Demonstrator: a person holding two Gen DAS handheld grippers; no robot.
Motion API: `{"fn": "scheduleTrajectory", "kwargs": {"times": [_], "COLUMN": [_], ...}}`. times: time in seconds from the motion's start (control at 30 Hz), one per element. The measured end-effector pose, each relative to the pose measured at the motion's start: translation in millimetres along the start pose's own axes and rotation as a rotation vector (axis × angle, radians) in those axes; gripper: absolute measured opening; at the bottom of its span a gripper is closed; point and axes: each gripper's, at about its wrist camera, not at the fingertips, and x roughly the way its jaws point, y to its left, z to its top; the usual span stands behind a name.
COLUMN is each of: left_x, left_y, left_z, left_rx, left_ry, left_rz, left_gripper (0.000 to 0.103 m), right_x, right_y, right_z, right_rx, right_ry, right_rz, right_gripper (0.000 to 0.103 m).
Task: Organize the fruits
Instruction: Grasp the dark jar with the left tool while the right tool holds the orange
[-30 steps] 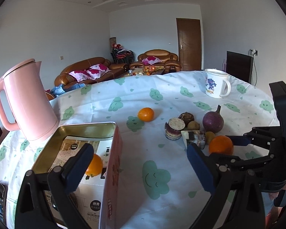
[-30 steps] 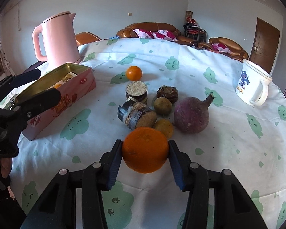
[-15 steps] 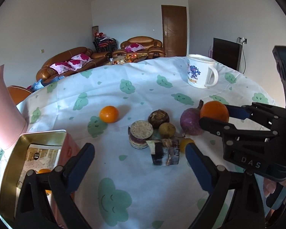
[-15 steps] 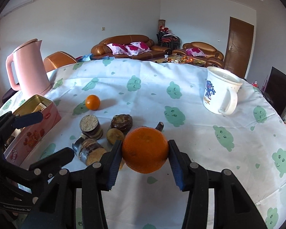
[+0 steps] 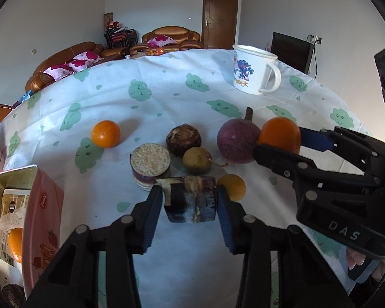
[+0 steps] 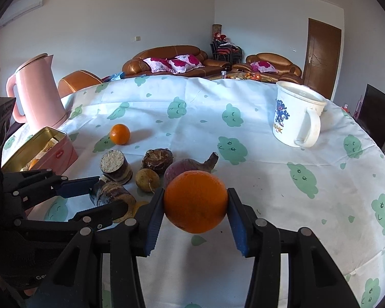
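Note:
My right gripper (image 6: 195, 202) is shut on a large orange (image 6: 195, 201) and holds it above the table, right of the fruit pile; it also shows in the left wrist view (image 5: 279, 134). My left gripper (image 5: 190, 200) has closed around a dark cut taro piece (image 5: 191, 199), and both pads touch its ends. Around it lie a cut taro round (image 5: 150, 159), a brown taro (image 5: 183, 139), a small yellow-brown fruit (image 5: 197, 160), a purple root (image 5: 237, 140), a yellow fruit (image 5: 232, 186) and a small orange (image 5: 105, 133).
A pink tin box (image 5: 42, 233) with an orange (image 5: 16, 241) inside stands at the left. A white mug (image 5: 254, 73) stands far right. A pink kettle (image 6: 37, 91) stands behind the tin. The table edge curves close on the right.
My left gripper has moved right and forward from the tin to the cut taro piece and closed on it. My right gripper has lifted the orange and swung it right.

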Motion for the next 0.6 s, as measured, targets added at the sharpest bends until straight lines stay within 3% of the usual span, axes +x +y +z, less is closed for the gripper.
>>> {"fn": "scheduleTrajectory", "kwargs": {"times": [0.6], "left_x": [-20.1], "left_y": [4.6], "left_z": [-0.9], "left_rx": [-0.015], "left_ry": [-0.111], "left_rz": [0.043], "left_gripper": [0.043], "right_x": [-13.6], "right_y": [3.8], "right_z": [-1.8], "right_rx": [-0.022], "right_ry": [-0.065], "right_rz": [0.023], "right_gripper": [0.049]}}
